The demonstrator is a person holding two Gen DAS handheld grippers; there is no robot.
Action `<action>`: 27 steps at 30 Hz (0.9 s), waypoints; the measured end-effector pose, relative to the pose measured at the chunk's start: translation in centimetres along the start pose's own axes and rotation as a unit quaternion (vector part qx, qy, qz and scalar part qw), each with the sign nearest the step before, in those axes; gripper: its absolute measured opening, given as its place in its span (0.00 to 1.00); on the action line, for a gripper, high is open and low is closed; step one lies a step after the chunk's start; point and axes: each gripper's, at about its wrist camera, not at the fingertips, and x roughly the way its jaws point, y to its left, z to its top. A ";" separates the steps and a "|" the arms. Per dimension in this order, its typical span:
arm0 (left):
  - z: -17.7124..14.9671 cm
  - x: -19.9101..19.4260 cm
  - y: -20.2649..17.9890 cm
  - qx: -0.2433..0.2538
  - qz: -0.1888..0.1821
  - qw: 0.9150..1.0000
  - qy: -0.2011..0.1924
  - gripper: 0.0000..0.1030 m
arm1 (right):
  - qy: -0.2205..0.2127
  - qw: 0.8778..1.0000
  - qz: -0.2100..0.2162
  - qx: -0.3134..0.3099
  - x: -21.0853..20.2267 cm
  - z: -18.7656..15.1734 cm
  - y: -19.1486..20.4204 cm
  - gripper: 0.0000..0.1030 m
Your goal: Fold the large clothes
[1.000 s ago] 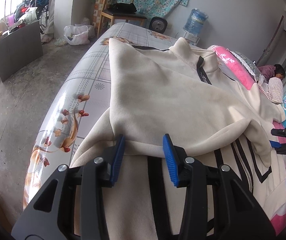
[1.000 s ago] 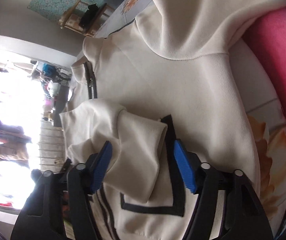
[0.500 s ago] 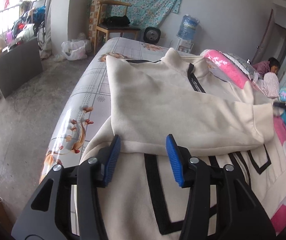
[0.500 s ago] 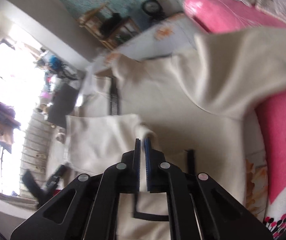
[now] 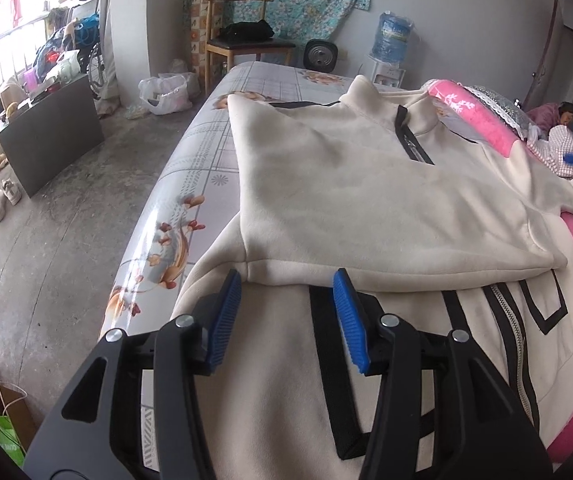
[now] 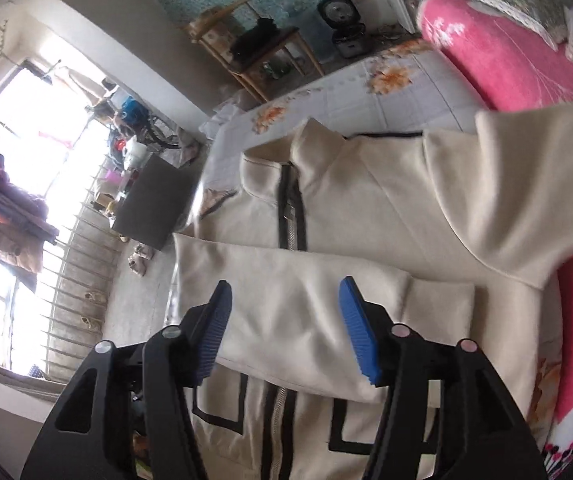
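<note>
The cream zip jacket [image 5: 366,184] on the bed [image 5: 206,148] looks soft, floppy fleece. The left gripper [image 5: 286,316] stands open and empty; the right gripper [image 6: 282,328] is opening, empty. Pinch the folded sleeve's [image 6: 306,312] thick hem.

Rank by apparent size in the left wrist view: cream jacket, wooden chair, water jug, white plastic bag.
1. cream jacket, largest by far, also nearest
2. wooden chair
3. white plastic bag and water jug: look alike, not ranked; all three sit far back.
</note>
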 end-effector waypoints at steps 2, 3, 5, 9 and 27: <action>0.1 0.6 -0.3 0.007 0.004 1.000 0.007 0.44 | 0.019 0.998 -0.010 0.051 0.5 -2.0 -3.4 0.54; 0.2 0.9 -0.4 0.008 0.008 1.000 0.012 0.44 | 0.027 0.997 -0.014 0.076 0.7 -2.9 -4.9 0.54; 0.1 1.4 -0.3 0.006 0.010 1.000 0.022 0.44 | 0.038 0.990 -0.021 0.131 0.9 -4.9 -8.0 0.54; 0.0 1.8 -0.1 -0.002 0.009 1.000 0.028 0.44 | 0.034 0.986 -0.022 0.162 1.2 -6.3 -10.9 0.54; -0.4 0.1 0.6 -0.016 -0.003 1.000 0.001 0.45 | -0.006 1.000 -0.009 0.010 -0.5 -2.2 -4.4 0.05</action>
